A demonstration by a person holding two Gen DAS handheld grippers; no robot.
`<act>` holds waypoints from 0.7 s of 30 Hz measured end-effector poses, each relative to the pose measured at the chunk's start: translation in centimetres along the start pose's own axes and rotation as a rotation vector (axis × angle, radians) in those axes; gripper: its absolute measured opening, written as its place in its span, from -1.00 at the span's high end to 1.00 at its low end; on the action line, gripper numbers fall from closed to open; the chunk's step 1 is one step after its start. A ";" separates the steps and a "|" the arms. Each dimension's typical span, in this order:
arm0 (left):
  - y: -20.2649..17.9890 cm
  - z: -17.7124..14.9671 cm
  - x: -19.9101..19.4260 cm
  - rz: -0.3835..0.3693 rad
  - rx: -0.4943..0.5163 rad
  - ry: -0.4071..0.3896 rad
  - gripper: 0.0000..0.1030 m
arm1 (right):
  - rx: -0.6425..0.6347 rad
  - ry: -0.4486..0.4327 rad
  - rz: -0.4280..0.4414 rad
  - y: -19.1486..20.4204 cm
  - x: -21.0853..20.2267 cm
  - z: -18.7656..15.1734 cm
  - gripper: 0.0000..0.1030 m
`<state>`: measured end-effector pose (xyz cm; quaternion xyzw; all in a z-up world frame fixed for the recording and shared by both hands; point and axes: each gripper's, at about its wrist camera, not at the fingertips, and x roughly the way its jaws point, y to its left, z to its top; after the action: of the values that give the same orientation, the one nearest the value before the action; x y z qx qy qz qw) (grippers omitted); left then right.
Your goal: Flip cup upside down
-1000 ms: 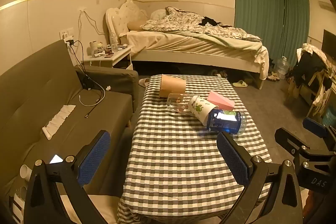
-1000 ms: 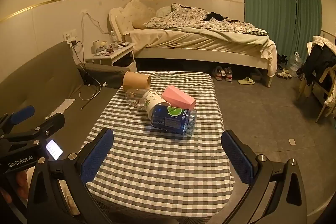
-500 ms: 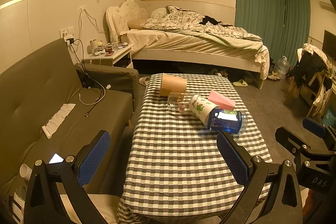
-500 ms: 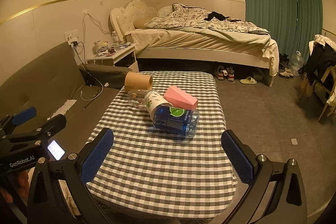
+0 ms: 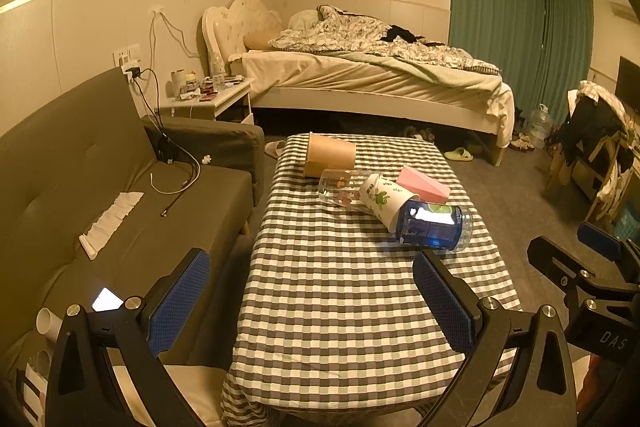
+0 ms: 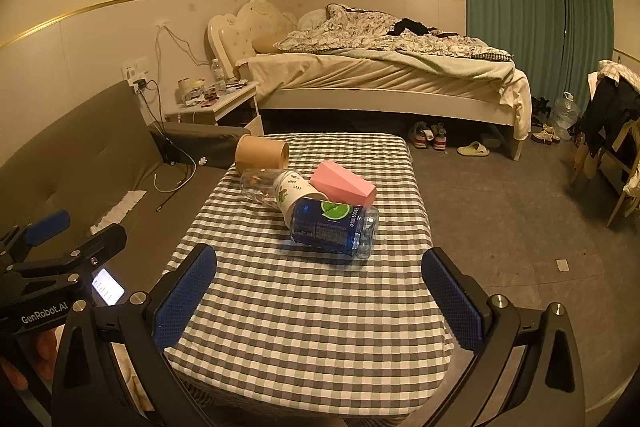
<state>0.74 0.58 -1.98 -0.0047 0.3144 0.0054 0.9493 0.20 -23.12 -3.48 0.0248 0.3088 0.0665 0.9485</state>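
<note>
Several cups lie on their sides in a row on the checked table [image 5: 340, 307]: a brown paper cup [image 5: 330, 155], a clear glass with flowers [image 5: 338, 185], a white cup with green print [image 5: 380, 197], a pink cup [image 5: 424, 185] and a blue transparent cup [image 5: 434, 225]. In the right wrist view they are the brown cup [image 6: 262, 155], glass [image 6: 258, 183], white cup [image 6: 294, 193], pink cup [image 6: 344, 185] and blue cup [image 6: 332, 227]. My left gripper [image 5: 310, 301] and right gripper [image 6: 318, 297] are open, empty, and well short of the cups.
A grey sofa [image 5: 100, 187] with cables and a tissue runs along the table's left side. A bed [image 5: 360, 79] and nightstand [image 5: 208, 99] stand behind. A chair with clothes [image 5: 592, 139] is at the right. A lit phone [image 6: 108, 287] lies near the left gripper.
Both grippers have drifted slightly; the cups sit a little lower in view. Nothing on the table has moved.
</note>
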 end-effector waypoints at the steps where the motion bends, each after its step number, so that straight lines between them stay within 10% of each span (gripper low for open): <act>1: 0.0 0.0 -0.1 0.000 0.001 0.000 -1.00 | 0.000 0.001 0.000 0.0 0.0 0.0 -0.99; 21: 0.1 -0.1 0.1 0.005 -0.004 0.017 -1.00 | -0.003 0.018 0.012 0.2 0.3 -0.3 -0.99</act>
<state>0.73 0.71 -2.13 -0.0058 0.3226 0.0083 0.9465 0.27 -22.90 -3.88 0.0244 0.3172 0.0727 0.9452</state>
